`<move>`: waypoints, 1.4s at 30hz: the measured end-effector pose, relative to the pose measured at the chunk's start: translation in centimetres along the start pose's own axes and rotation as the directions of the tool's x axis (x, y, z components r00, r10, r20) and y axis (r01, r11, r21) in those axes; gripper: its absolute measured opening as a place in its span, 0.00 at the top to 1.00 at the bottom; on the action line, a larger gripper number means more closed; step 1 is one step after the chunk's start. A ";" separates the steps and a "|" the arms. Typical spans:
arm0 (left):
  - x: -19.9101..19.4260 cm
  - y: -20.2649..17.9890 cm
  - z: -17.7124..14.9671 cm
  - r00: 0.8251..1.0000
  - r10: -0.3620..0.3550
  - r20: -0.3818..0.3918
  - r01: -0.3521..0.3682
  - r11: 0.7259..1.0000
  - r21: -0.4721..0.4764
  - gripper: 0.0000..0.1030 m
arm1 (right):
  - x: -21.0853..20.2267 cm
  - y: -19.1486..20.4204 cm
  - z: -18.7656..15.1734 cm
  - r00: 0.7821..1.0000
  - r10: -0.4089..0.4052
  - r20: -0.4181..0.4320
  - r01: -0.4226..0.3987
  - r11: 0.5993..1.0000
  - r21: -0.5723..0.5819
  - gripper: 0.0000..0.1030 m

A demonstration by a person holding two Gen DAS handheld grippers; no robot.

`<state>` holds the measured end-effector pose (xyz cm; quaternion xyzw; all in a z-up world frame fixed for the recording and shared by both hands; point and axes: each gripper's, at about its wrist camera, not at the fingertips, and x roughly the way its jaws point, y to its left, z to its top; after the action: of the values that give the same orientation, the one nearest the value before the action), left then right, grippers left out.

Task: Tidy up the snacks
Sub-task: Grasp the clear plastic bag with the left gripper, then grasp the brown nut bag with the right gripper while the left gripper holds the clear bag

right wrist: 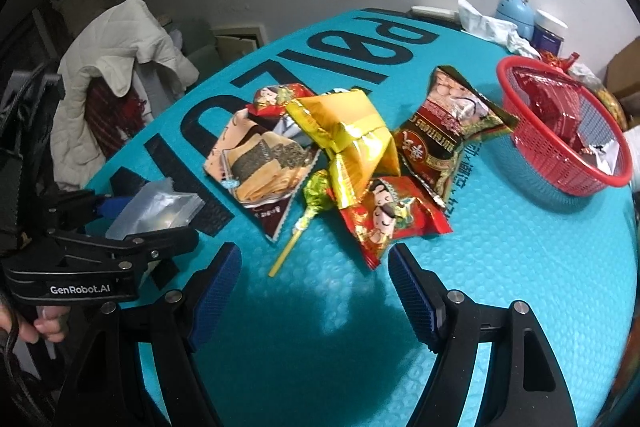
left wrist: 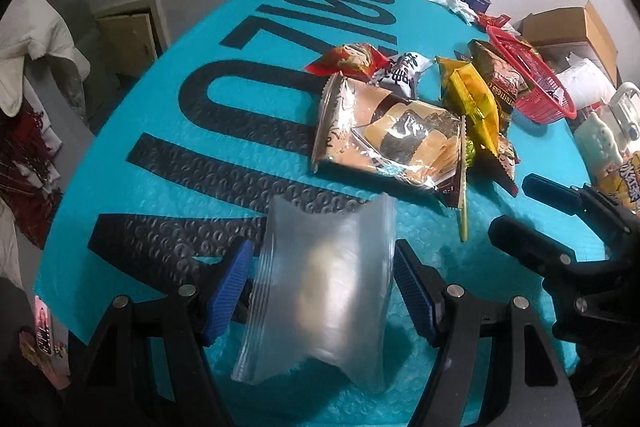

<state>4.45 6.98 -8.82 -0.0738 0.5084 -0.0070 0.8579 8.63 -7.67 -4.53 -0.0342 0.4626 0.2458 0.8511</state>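
1. Clear plastic zip bag, lower centre of the left wrist view, lies between the blue pads of the left gripper; the jaws stand apart, and whether the pads touch the bag cannot be told.
2. Right gripper, lower centre of the right wrist view, has its jaws apart over bare teal mat, nothing between them; a red cartoon-figure packet lies just beyond the right-hand fingertip.
3. Snack pile, centre of both views: a seaweed-cracker packet, a yellow foil packet, a dark nut packet and a lollipop with a yellow stick, overlapping one another.
4. Red mesh basket, right of the right wrist view, stands apart from the pile and holds red-wrapped items.
5. Legible writing: "GenRobot.AI" on the left gripper's body at lower left of the right wrist view; large dark letters on the mat, inverted and partly covered, unreadable as a word; "NUTRITIOUS" partly legible, upside down, on the nut packet.
6. Hard to make out: contents of the zip bag, blurred and pale; a hand cut off at the lower left edge; clutter behind the basket.
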 end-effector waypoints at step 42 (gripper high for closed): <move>-2.3 -5.2 5.6 0.973 -0.182 0.140 0.167 0.979 0.113 0.58 | -2.3 -7.7 2.2 0.991 -0.112 0.067 0.102 0.984 0.148 0.26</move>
<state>8.58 2.77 -3.44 -0.0752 0.4330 -0.1025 0.8924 12.76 -14.72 -2.79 0.0119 0.4445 0.1667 0.8800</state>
